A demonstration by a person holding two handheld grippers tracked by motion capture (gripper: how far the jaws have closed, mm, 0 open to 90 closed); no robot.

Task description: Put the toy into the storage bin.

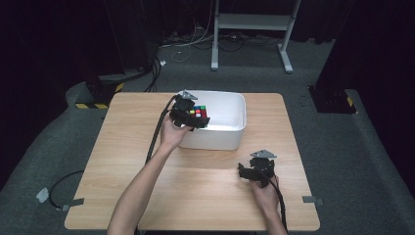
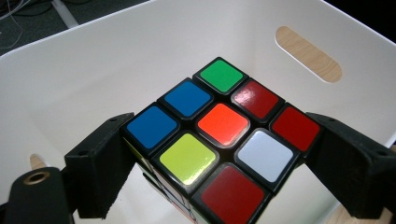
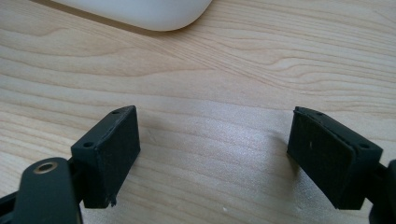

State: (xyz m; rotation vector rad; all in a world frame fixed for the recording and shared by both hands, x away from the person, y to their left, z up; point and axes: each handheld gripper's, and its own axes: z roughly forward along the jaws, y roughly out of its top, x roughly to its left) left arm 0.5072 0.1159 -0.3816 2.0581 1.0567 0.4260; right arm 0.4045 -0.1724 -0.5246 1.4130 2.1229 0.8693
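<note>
Wooden table [image 1: 205,196], dark room behind. My left gripper [image 2: 219,154] clamps the Rubik's cube [image 2: 219,135] by two opposite sides, hanging inside the white bin [image 2: 84,74] above its floor. Pick and carry look done; lowering and release remain. My right gripper [image 3: 212,154] sits wide apart, holding nothing, over bare table near the bin's corner.

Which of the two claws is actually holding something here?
The left claw: its jaws are clamped on opposite sides of the puzzle cube, held over the white bin. The right claw hangs open above the bare wooden table.
</note>
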